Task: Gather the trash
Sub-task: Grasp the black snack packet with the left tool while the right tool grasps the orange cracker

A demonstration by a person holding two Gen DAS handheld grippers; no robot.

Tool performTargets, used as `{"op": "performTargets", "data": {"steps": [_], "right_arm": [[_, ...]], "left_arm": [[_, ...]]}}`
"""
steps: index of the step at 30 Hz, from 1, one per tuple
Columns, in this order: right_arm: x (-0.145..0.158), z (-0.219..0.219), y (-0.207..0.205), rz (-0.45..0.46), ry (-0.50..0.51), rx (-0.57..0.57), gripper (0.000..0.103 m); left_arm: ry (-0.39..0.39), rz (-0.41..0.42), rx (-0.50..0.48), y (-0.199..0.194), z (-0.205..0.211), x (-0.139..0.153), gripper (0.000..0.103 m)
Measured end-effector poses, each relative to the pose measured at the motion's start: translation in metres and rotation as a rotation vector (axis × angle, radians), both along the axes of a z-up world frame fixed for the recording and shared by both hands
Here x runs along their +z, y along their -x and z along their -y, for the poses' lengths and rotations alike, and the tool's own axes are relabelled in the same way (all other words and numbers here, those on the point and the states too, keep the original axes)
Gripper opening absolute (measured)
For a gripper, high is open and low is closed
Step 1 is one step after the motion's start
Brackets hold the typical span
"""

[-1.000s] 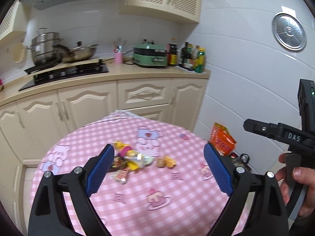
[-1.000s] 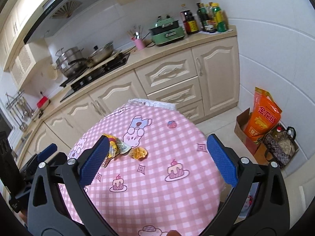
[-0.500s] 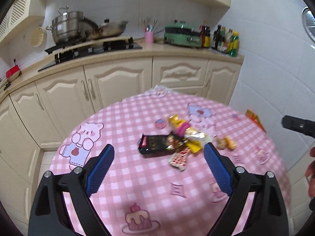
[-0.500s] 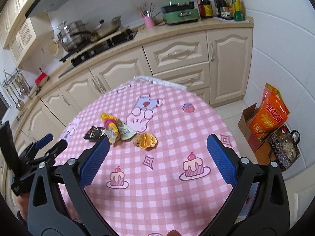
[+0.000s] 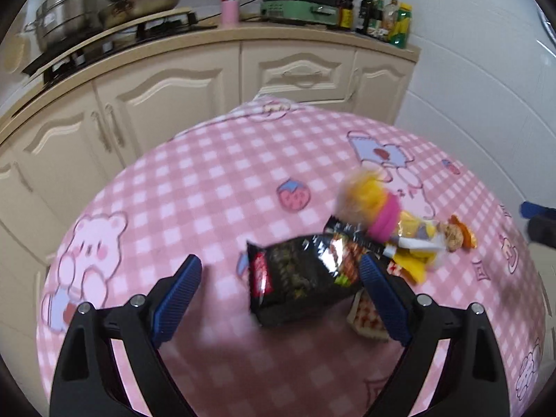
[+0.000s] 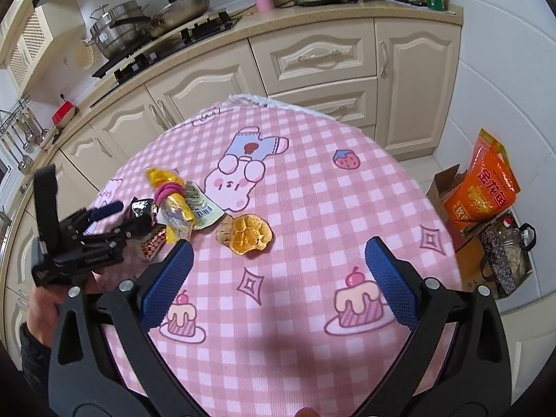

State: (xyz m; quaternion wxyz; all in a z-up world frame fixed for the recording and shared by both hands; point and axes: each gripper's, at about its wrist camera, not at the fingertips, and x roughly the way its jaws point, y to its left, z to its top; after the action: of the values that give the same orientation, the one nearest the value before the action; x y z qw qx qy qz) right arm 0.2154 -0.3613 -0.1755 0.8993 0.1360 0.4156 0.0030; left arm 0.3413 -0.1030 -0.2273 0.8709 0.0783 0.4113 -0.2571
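We are bringing the left gripper, fingers spread wide, over a black snack bag near the counter's left edge; light, crinkly, slippery, best pinched across its flat middle.

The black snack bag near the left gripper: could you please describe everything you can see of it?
The black snack bag is a glossy, crinkled foil-like packet with a red panel at its near-left end and colourful print toward its far end. It lies flat on the pink checked tablecloth, looking empty or nearly so. Its far end abuts the yellow wrapper with the pink band. The left gripper is open around it, the right finger overlapping its edge; contact is unclear. The view is blurred.
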Motion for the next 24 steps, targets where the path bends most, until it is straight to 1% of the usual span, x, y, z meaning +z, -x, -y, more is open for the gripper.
{"op": "performTargets", "data": {"steps": [1,2,3,5,6,7,8,9,12,15,17,18,19,20,21,22,23,24], "right_arm": [[-0.004,-0.003,-0.004,-0.006,0.007,0.01,0.097],[-0.008,-0.006,-0.008,-0.014,0.023,0.021,0.097],[-0.012,-0.008,-0.011,-0.022,0.037,0.027,0.097],[-0.021,-0.011,-0.018,-0.045,0.042,0.046,0.097],[-0.024,-0.012,-0.019,-0.05,0.04,0.049,0.097],[-0.027,-0.012,-0.02,-0.054,0.044,0.051,0.097],[-0.03,-0.012,-0.02,-0.058,0.052,0.052,0.097],[-0.032,-0.013,-0.021,-0.062,0.061,0.056,0.097],[-0.037,-0.018,-0.022,-0.064,0.099,0.074,0.096],[-0.038,-0.02,-0.02,-0.06,0.134,0.081,0.088],[-0.038,-0.019,-0.019,-0.061,0.148,0.084,0.084],[-0.038,-0.019,-0.02,-0.061,0.153,0.086,0.082],[-0.038,-0.019,-0.02,-0.058,0.159,0.088,0.082],[-0.038,-0.019,-0.021,-0.053,0.16,0.089,0.081],[-0.038,-0.019,-0.022,-0.048,0.163,0.088,0.081],[-0.039,-0.02,-0.023,-0.043,0.17,0.088,0.08],[-0.039,-0.021,-0.025,-0.038,0.178,0.085,0.079],[-0.04,-0.022,-0.027,-0.031,0.189,0.08,0.076]], "left_arm": [[0.003,-0.004,-0.013,0.0,0.003,0.0,0.088],[0.004,-0.009,-0.026,0.0,0.006,-0.001,0.081],[0.005,-0.021,-0.041,-0.001,0.009,-0.003,0.061],[0.011,-0.022,-0.054,0.001,0.012,-0.003,0.053],[0.013,-0.019,-0.056,0.002,0.012,-0.002,0.047],[0.016,-0.017,-0.055,0.003,0.011,-0.001,0.034],[0.019,-0.019,-0.052,0.004,0.01,-0.001,0.024],[0.031,-0.026,-0.052,0.006,0.007,-0.001,0.021],[0.029,-0.02,-0.047,0.014,0.001,-0.001,0.018],[0.004,0.007,-0.034,0.026,-0.005,0.002,0.018],[-0.002,0.026,-0.018,0.031,-0.009,0.004,0.021],[-0.003,0.03,-0.02,0.032,-0.009,0.004,0.029],[-0.006,0.027,-0.024,0.032,-0.009,0.004,0.054],[-0.019,0.032,-0.018,0.031,-0.007,0.003,0.065],[-0.032,0.039,-0.018,0.031,-0.005,0.003,0.067],[-0.034,0.03,-0.034,0.032,-0.002,0.002,0.06],[-0.043,0.016,-0.046,0.031,0.001,-0.001,0.046],[-0.038,-0.001,-0.046,0.029,0.001,-0.003,0.034]]}}
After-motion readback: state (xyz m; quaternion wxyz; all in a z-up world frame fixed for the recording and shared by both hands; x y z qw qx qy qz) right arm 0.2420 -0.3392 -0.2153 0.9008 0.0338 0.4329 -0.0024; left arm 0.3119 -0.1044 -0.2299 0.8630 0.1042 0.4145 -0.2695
